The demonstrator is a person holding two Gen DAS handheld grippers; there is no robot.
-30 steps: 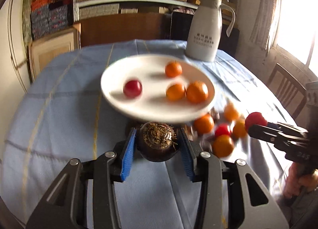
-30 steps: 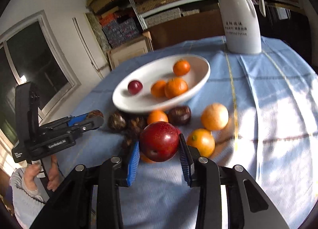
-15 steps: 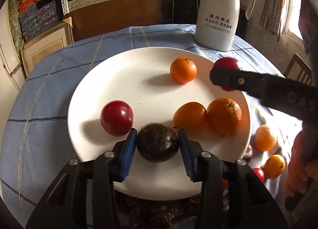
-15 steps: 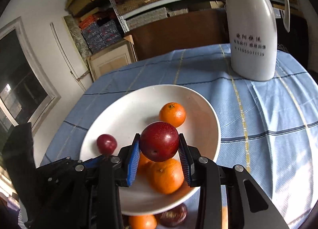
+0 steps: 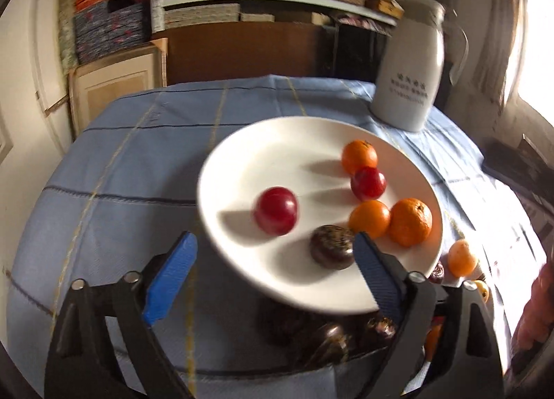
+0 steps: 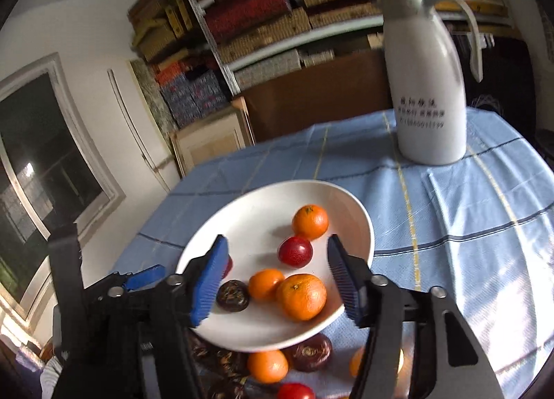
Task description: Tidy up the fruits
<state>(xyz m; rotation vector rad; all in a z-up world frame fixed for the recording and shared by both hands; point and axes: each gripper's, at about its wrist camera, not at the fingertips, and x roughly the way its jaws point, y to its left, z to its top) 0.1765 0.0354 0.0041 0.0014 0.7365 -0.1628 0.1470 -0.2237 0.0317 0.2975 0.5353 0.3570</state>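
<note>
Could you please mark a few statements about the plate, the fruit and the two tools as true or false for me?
1. The white plate holds six fruits. True.
2. The left tool grips the dark passion fruit. False: its jaws are opening and the fruit lies free on the plate.
3. The right tool holds a red plum. False: its jaws are opening, empty; the plum sits on the plate.
4. The white jug stands upright on the blue tablecloth, behind the plate. True.
5. All fruit is on the plate. False: mandarins and passion fruits remain on the cloth.
</note>
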